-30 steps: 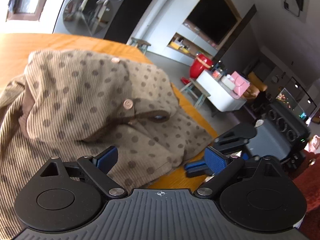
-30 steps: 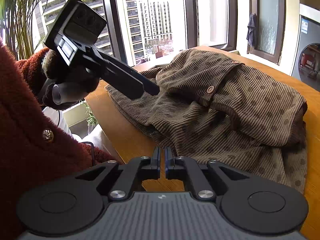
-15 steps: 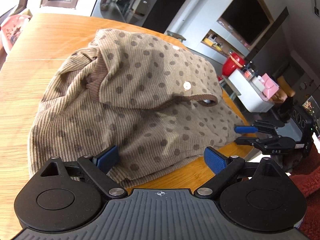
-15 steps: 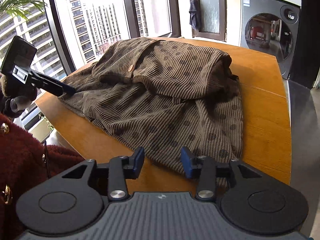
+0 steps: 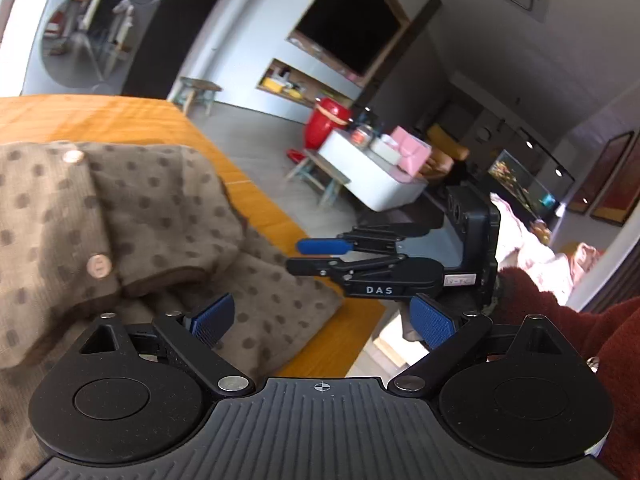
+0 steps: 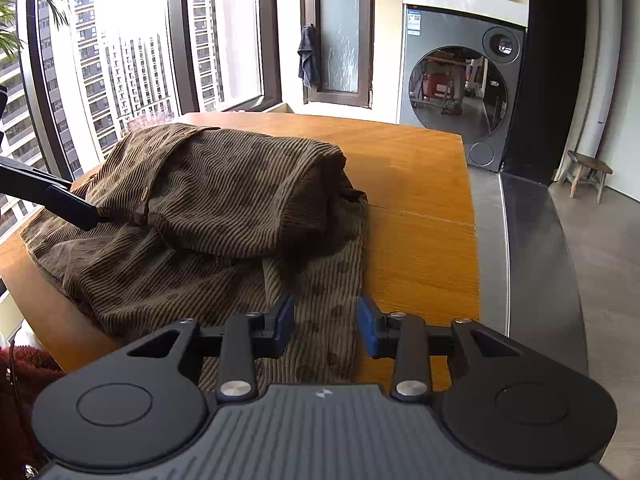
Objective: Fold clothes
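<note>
"DAS" is printed on the right tongs (image 5: 316, 256), gaping at three o'clock of the corduroy garment (image 6: 208, 216); left tongs (image 5: 320, 320) gape wide, empty.

You are working over a wooden table (image 6: 420, 216), and it is carrying one thing: a brown dotted corduroy garment (image 6: 224, 216), lying rumpled directly on the orange-brown top. In your right wrist view the cloth is spreading out ahead of the fingers and to their left, with its near hem running between them, while bare wood is showing ahead and to the right. In your left wrist view the garment (image 5: 132, 216) is lying ahead-left of the fingers.
</note>
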